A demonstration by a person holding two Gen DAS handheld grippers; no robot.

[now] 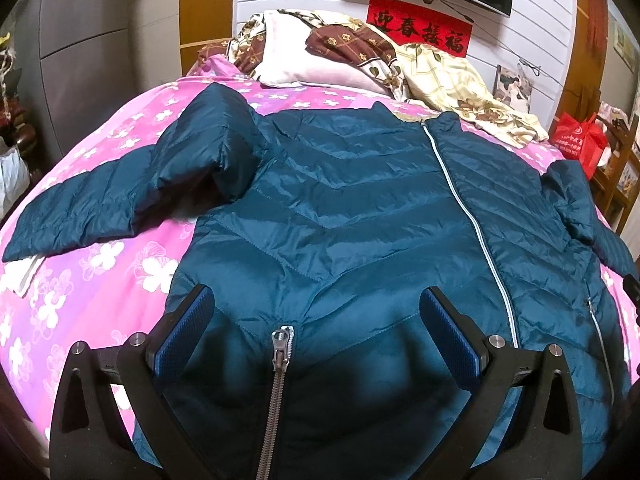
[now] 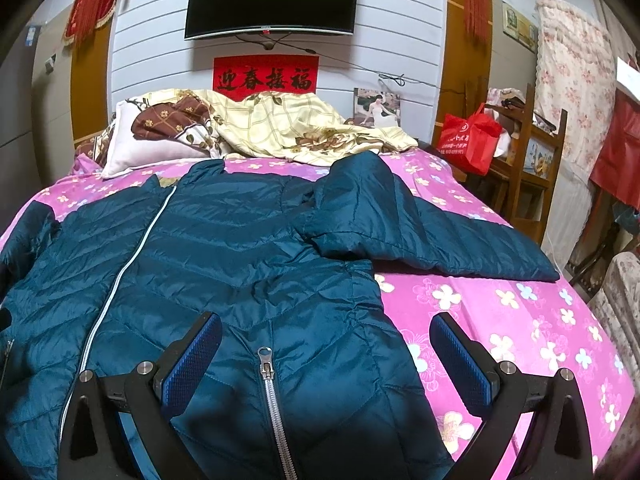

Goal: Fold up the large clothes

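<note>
**Quilted jacket laid flat for folding, both grippers held wide above the hem**

A teal quilted jacket (image 1: 340, 200) is spread front-up on the bed (image 1: 100, 272), its collar toward the pillows (image 1: 288, 68) and its hem nearest the cameras. It appears to be laid flat so that sleeves and sides can be turned inward. The left sleeve (image 1: 92, 208) is stretched outward over the pink floral sheet, the right sleeve (image 2: 440, 236) likewise on the other side; neither is yet folded in.

The left gripper (image 1: 316, 332) is held fully spread above the hem by a pocket zip (image 1: 280, 352), and nothing is gripped. The right gripper (image 2: 326, 356) is equally wide and empty over the jacket's right hem edge; contact with the fabric cannot be told.

The shell is seen to be thin, glossy and crinkled, stitched in chevron channels, with a pale front zip (image 1: 472, 216). It is judged slippery and puffy, likely to spring open.
</note>
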